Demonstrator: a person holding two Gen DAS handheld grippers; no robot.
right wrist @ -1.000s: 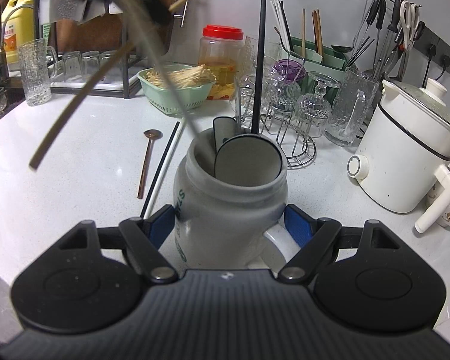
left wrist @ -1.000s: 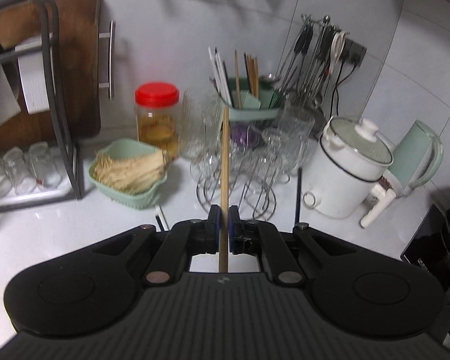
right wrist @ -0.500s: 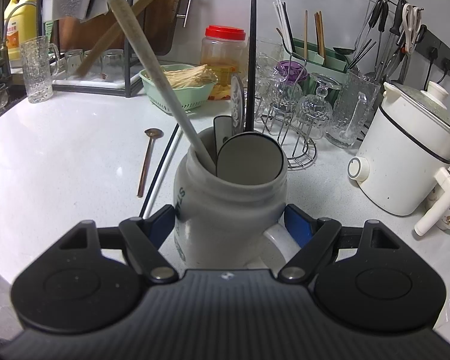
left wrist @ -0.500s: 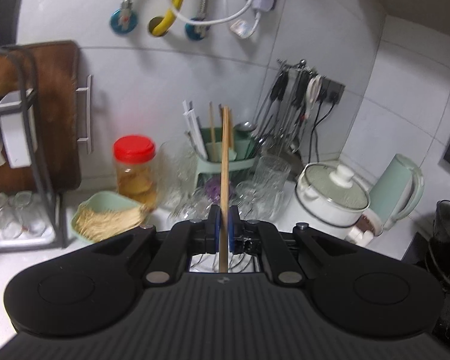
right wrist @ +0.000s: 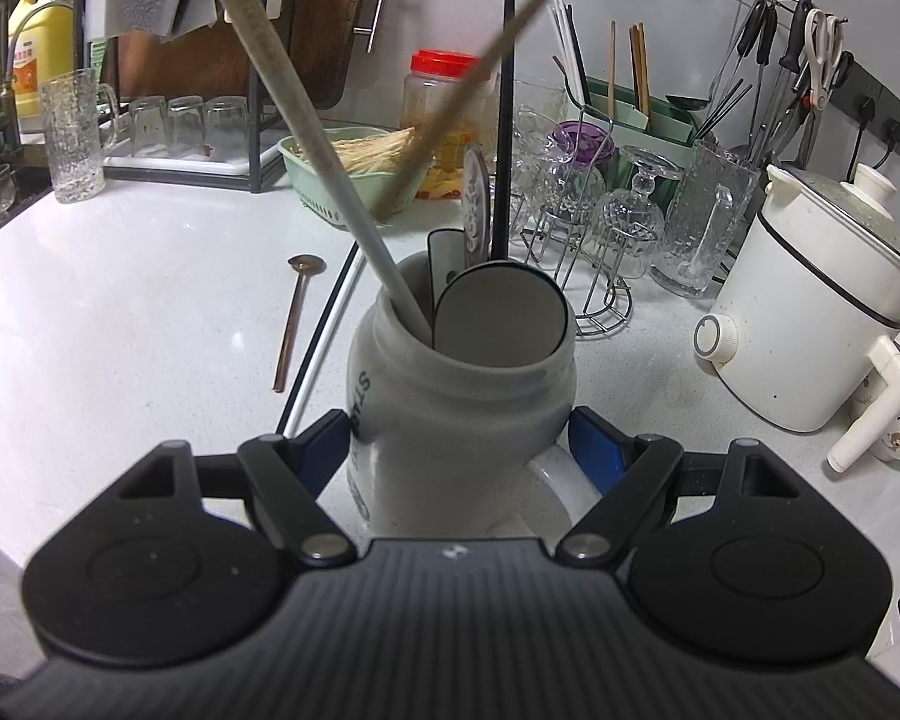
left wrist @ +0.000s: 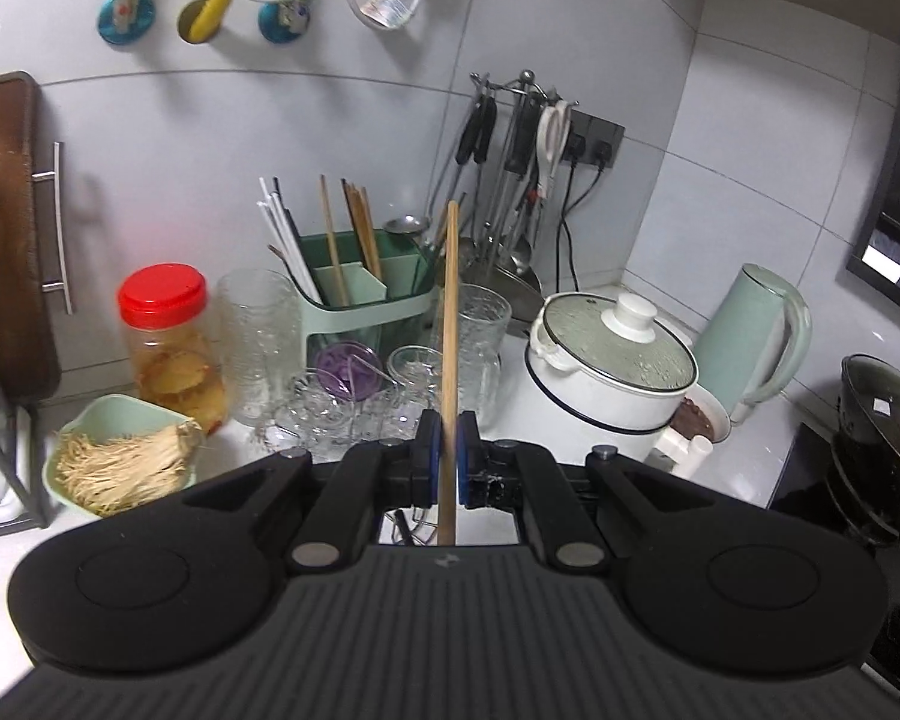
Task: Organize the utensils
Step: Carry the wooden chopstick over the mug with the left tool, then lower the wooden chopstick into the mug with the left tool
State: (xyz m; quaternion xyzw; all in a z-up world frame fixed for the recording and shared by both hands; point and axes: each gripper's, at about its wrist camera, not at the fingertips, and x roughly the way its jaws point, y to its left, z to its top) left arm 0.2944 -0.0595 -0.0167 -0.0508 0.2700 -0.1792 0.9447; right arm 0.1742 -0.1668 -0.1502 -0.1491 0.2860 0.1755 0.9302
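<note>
On the far left of the left wrist view a dark wooden cutting board (left wrist: 3,228) leans against the white tiled wall. Below it, on the white desk (right wrist: 120,312), sits a pale green basket (left wrist: 120,456) of dried strands, and just beside that a red-lidded jar (left wrist: 171,342). Next come clear glasses and the green utensil caddy (left wrist: 366,294), with white straws and wooden chopsticks standing in its compartments. In the middle, the left hand-held gripper (left wrist: 448,462) is pinched narrow on a single wooden chopstick (left wrist: 450,324) — the stick stands nearly upright between the blue pads, its tip reaching up in front of the hanging tools (left wrist: 510,180). Further right stand a white cooker (left wrist: 612,378) with a glass lid and a mint kettle (left wrist: 756,336).

In the right wrist view, from the left: a drying rack with upturned glasses, then a copper-coloured spoon (right wrist: 297,312) and a white straw beside a black one lying flat on the desk. The same wooden chopstick crosses the upper middle at a slant, well above the desk. In the centre the right hand-held gripper (right wrist: 462,450) clamps a grey ceramic mug (right wrist: 450,408) — its jaws spread wide, blue pads against both sides, handle toward the camera. Standing in the mug are a long pale handle (right wrist: 306,138) leaning left, flat grey utensils, and a black chopstick (right wrist: 503,120). To the right are the wire glass stand and the cooker.
</note>
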